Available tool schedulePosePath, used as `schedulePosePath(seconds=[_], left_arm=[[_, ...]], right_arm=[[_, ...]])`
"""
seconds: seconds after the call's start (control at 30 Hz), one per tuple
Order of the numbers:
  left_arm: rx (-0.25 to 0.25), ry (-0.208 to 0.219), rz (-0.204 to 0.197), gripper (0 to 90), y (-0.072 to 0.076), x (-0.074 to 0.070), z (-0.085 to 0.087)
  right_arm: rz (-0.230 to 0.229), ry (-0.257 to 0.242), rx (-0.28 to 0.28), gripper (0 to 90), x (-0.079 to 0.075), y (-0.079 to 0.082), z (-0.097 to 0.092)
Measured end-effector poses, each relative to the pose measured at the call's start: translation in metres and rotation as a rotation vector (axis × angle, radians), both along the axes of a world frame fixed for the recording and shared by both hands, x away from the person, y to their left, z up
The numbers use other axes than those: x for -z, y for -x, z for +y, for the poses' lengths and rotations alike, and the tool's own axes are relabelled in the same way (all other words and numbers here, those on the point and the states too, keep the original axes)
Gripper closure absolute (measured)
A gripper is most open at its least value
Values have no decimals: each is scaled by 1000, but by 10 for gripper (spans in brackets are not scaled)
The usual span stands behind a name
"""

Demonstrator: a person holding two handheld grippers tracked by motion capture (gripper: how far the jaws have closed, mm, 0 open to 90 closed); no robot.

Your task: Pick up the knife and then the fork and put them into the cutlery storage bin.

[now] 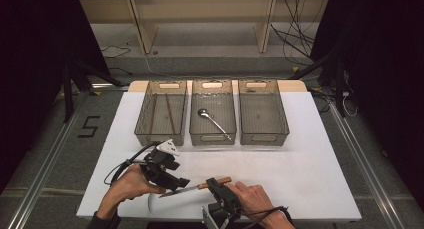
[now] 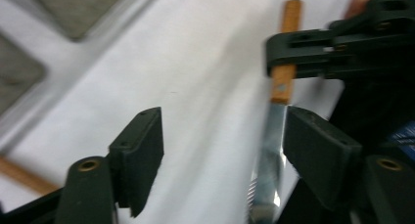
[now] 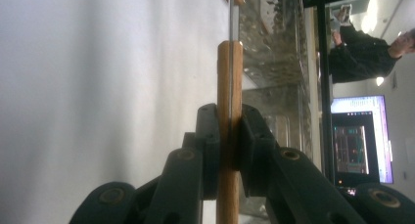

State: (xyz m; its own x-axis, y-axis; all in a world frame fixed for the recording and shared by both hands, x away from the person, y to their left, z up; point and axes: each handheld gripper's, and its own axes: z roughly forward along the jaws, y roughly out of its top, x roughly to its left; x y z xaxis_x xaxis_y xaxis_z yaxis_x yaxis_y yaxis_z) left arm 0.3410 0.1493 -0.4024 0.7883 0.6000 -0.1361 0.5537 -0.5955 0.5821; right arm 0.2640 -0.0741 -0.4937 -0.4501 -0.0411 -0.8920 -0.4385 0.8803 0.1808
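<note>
Left gripper (image 1: 172, 185): jaws are seen wide apart in its own view, nothing pinched; the knife (image 1: 192, 189) blade lies just beside the inner face of one pad (image 2: 318, 145), touching or not cannot be told. Right gripper (image 1: 216, 185): jaws are clamped on the wooden handle (image 3: 229, 111), pads pressed on both flat sides. The knife is held low over the white table (image 1: 300, 164), near the front edge, blade pointing toward the left gripper, handle end sticking out past the right jaws.

Risks, judged: the knife is carried by one grip only, near the handle's blade end, so the long blade may droop or swing if the right wrist is turned. The smooth handle could slip between the pads. The blade edge may be scraped on the left pad if the left gripper is pulled away sideways. A drop would land it on the table, not in a bin.

Materials: blade is thin, flat, shiny metal; handle is a narrow orange-brown wood slat with a rivet (image 2: 280, 87). Pads are matte black blocks. Three bins (image 1: 212, 111) are clear, smoky plastic, rectangular, with handle slots: sticks (image 1: 169, 113) in the left one, a metal spoon (image 1: 214, 121) in the middle one.
</note>
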Motion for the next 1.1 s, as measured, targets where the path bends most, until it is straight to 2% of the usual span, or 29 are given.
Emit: schedulePosePath(seconds=[0.17, 0.33, 0.37, 0.47, 0.6, 0.73, 0.8, 0.87, 1.0, 1.1], left_arm=[[-107, 28, -59, 254, -7, -2, 15], [-197, 19, -100, 242, -13, 3, 26], [-210, 11, -114, 239, -13, 4, 28], [-241, 34, -143, 232, -11, 6, 32], [-270, 44, -172, 218, -9, 9, 38], [-307, 93, -191, 213, -7, 13, 45], [-313, 102, -182, 211, -5, 18, 45], [-311, 85, -175, 201, -4, 22, 43], [-324, 95, -184, 196, -2, 29, 41], [-325, 110, -193, 194, 1, 32, 40]], right_arm=[[9, -22, 22, 812, -4, -2, -8], [27, -60, 46, 811, -10, -4, -17], [24, -66, 44, 811, -12, -6, -19], [38, -87, 72, 812, -18, -9, -26], [62, -130, 109, 811, -24, -15, -38], [81, -182, 155, 811, -34, -24, -51], [124, -224, 194, 811, -39, -30, -57], [167, -272, 236, 811, -44, -36, -64], [255, -362, 294, 811, -54, -47, -76], [307, -411, 318, 811, -59, -54, -84]])
